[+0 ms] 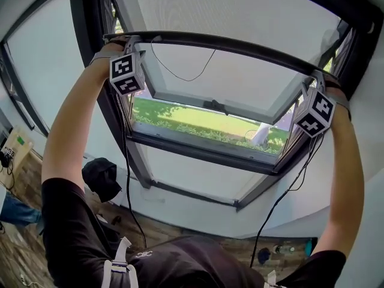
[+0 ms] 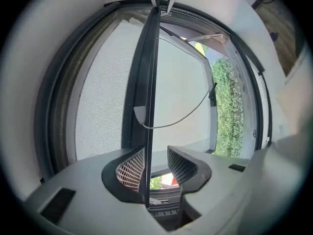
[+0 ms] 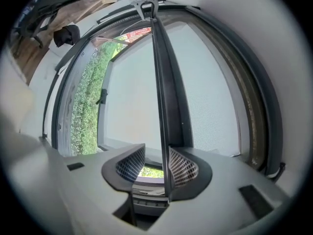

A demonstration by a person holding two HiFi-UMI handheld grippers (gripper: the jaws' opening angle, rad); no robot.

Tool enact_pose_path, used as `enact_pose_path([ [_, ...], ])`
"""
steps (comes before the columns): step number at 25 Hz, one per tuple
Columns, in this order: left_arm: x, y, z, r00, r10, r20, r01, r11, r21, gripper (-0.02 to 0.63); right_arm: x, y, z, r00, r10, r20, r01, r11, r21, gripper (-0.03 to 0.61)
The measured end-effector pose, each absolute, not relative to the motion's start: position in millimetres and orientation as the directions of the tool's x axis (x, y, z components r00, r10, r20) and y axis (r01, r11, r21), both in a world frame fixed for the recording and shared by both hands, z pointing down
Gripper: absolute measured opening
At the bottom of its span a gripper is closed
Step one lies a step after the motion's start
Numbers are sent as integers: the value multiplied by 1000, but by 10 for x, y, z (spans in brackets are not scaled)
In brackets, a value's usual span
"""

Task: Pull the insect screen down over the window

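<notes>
The insect screen's grey mesh [image 1: 240, 8] hangs partway down the window, ending in a dark bottom bar [image 1: 228, 42]. My left gripper [image 1: 123, 42] is at the bar's left end and my right gripper [image 1: 318, 78] at its right end, both arms raised. In the left gripper view the bar [image 2: 146, 82] runs between the jaws of the left gripper [image 2: 156, 168]; it lies against the left pad, with a gap to the right pad. In the right gripper view the bar [image 3: 164, 82] rests against the right pad of the right gripper [image 3: 156, 165], clear of the left pad. A thin pull cord [image 1: 180, 77] loops down from the bar.
Behind the screen, the window sash [image 1: 210, 104] is tilted open onto a lawn and hedge [image 1: 198, 122]. Dark frame posts [image 1: 90, 53] flank the opening. A black object [image 1: 101, 177] lies on the wood floor at lower left. Gripper cables [image 1: 282, 203] hang down.
</notes>
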State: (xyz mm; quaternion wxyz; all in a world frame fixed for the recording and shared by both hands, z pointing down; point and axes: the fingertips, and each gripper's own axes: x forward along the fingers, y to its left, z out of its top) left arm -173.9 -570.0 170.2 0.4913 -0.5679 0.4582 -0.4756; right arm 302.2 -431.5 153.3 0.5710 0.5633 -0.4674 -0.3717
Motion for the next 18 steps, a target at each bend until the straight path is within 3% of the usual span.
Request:
enact_pose_path([
  [11, -1758, -5607, 2120, 126, -982, 141, -43, -147, -988, 175, 2999, -4261, 1911, 269, -948, 170, -167, 128, 978, 149],
  [18, -1749, -5613, 2718, 119, -964, 236, -18, -240, -971, 164, 3018, -4288, 2520, 301, -914, 272, -149, 237, 960, 149],
])
